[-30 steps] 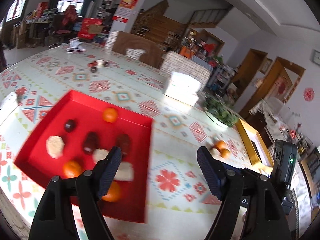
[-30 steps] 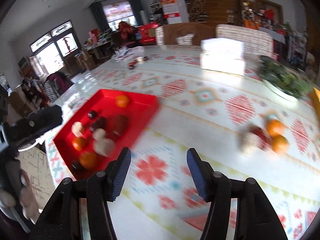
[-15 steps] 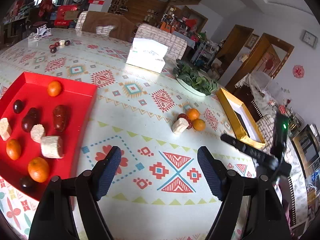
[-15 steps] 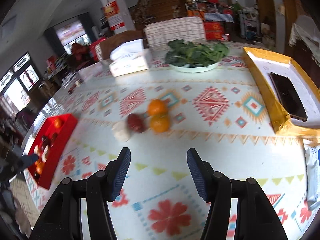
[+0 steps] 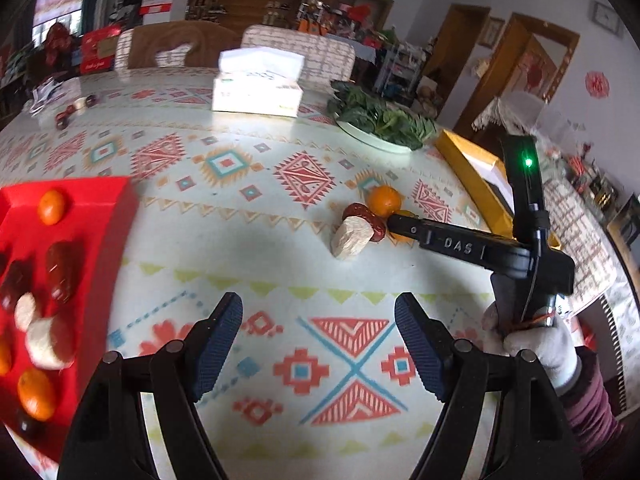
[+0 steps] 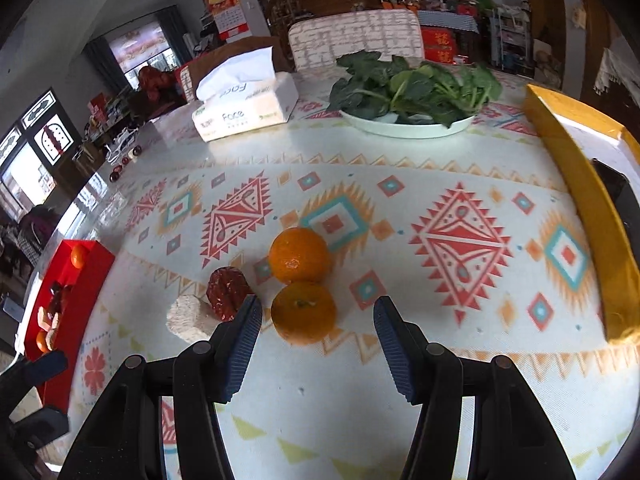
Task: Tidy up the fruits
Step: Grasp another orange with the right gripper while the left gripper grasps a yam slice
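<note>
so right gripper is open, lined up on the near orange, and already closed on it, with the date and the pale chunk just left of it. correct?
Not closed. In the right wrist view the right gripper is open, its jaws wide apart with the near orange ahead between them, ungripped. The rest holds: the date and pale chunk sit just left of it.

Table [image 6: 440, 360]: oranges [image 6: 299, 255], tray [image 6: 86, 280], tissues [image 6: 246, 110]

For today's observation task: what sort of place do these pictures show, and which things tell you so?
Most likely a home dining room: a patterned tablecloth, a tissue box, a plate of leafy greens and dining chairs behind the table.
</note>
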The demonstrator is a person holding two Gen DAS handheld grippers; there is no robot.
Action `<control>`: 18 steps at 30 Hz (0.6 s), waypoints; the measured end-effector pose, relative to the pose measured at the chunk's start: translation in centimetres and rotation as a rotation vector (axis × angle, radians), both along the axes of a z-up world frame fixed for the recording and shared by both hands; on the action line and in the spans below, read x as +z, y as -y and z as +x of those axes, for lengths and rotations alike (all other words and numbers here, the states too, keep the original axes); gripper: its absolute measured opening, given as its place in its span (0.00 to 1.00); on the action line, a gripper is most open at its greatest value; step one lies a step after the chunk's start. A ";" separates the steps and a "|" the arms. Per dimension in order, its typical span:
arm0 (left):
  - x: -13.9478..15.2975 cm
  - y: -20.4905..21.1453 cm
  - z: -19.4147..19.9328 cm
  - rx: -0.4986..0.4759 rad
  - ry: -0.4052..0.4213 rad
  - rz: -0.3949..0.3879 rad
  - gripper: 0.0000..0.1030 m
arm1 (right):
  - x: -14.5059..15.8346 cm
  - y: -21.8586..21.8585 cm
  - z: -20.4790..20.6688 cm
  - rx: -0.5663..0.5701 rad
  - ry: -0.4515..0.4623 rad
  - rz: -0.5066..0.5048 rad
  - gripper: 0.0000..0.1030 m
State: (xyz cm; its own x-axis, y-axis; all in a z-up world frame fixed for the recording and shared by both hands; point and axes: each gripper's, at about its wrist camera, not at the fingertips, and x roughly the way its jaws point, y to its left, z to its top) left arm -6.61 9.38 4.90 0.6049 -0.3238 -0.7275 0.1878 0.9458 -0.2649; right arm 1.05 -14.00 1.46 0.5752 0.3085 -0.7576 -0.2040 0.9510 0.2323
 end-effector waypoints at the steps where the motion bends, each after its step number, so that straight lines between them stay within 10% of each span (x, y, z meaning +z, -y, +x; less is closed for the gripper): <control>1: -0.2 0.4 0.5 -0.006 -0.004 0.003 0.76 | 0.0 0.0 0.0 0.001 0.006 -0.004 0.48; 12: -2.0 4.8 5.9 -0.076 0.033 0.071 0.65 | 0.1 0.5 -0.5 0.022 0.010 0.032 0.36; 18: -3.3 6.2 7.6 -0.118 0.010 0.126 0.30 | 0.4 1.1 -0.6 0.014 0.012 0.050 0.36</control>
State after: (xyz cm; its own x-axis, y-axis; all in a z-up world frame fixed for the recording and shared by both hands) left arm 1.00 3.23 1.58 0.5755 -0.2996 -0.7610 0.3015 0.9427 -0.1431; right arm 0.41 -15.14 1.87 0.5798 0.3533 -0.7341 -0.2200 0.9355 0.2765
